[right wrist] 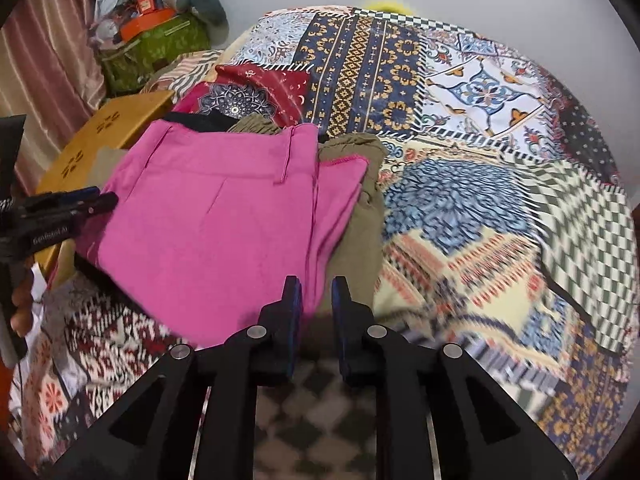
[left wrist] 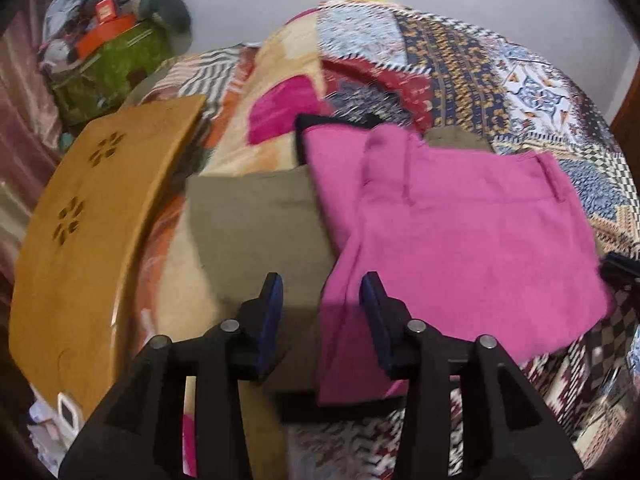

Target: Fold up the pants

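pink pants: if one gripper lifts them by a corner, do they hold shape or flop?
Likely flop: the pink pants lie as soft flat layers that drape over the olive garment beneath. Probably light, being thin cloth. A corner lift may undo the fold, since nothing pins the layers.

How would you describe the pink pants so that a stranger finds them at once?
Look at the patchwork bedspread covering the bed. Near its edge by the wooden board lies a stack of folded clothes; the pink pants are on top, bright magenta above olive pants.

A patchwork-covered bed point(right wrist: 460, 92) carries folded pink pants point(right wrist: 216, 216) atop olive garments point(right wrist: 366, 216) at frame centre.
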`<state>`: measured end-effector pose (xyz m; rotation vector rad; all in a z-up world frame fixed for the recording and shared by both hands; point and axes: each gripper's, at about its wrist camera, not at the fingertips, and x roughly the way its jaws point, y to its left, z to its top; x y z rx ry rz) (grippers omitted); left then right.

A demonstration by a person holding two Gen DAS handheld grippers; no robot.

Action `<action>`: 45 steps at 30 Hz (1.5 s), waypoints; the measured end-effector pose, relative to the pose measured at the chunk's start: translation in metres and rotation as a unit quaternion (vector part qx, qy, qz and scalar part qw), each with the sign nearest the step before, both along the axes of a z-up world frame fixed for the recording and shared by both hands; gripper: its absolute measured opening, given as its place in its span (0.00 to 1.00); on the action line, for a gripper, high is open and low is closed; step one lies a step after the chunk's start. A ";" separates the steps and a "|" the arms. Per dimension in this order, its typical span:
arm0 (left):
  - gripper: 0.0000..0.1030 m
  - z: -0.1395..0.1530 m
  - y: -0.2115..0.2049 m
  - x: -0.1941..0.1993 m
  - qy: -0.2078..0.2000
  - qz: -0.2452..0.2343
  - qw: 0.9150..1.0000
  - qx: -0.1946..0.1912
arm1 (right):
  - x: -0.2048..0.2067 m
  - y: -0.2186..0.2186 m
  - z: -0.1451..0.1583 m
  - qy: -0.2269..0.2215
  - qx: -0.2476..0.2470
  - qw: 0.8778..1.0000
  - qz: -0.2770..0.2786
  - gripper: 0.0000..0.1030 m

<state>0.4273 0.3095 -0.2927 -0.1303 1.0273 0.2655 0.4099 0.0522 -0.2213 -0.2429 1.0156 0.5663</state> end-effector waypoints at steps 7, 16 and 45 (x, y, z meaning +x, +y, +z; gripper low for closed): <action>0.42 0.032 -0.006 -0.034 -0.006 0.002 1.000 0.011 | -0.032 -0.015 0.043 -0.020 0.035 0.999 -0.006 0.31; 0.42 0.162 -0.061 -0.115 -0.123 -0.053 0.991 0.008 | -0.103 -0.036 0.149 -0.106 0.112 0.988 0.008 0.31; 0.95 0.317 -0.186 -0.387 -0.394 -0.057 0.913 0.093 | -0.327 -0.106 0.273 -0.327 0.234 0.916 -0.007 0.86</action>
